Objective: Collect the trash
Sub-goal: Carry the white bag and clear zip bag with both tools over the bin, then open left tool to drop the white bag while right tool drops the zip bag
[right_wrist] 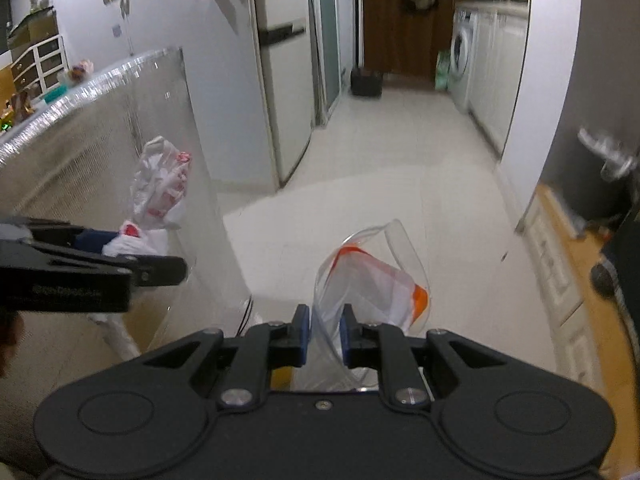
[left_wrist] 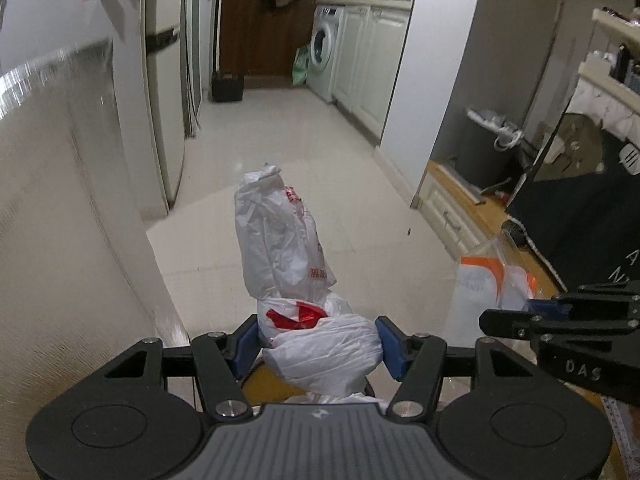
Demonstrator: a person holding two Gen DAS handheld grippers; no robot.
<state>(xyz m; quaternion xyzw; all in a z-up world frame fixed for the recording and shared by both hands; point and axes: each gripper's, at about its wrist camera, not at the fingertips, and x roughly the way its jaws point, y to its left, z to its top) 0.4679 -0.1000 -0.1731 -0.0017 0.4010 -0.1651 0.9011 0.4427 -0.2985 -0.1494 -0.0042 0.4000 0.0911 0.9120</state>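
Note:
My left gripper (left_wrist: 320,344) is shut on a crumpled white plastic bag (left_wrist: 280,240) with red print. The bag bulges between the blue pads and stands up tall beyond them. My right gripper (right_wrist: 325,332) is shut on a clear plastic bag (right_wrist: 376,280) with an orange stripe and white contents, which fans out past the fingertips. In the left wrist view the right gripper (left_wrist: 520,314) sits low at the right with the clear bag (left_wrist: 492,280). In the right wrist view the left gripper (right_wrist: 136,254) is at the left with the white bag (right_wrist: 160,184).
Pale tiled floor (left_wrist: 288,132) runs ahead to a washing machine (left_wrist: 324,48) and white cabinets (left_wrist: 372,60). A fridge (left_wrist: 164,92) and a shiny foil-covered panel (left_wrist: 60,200) line the left. At the right are a low wooden cabinet (left_wrist: 460,208), a lined black bin (left_wrist: 488,148) and a dark screen (left_wrist: 580,216).

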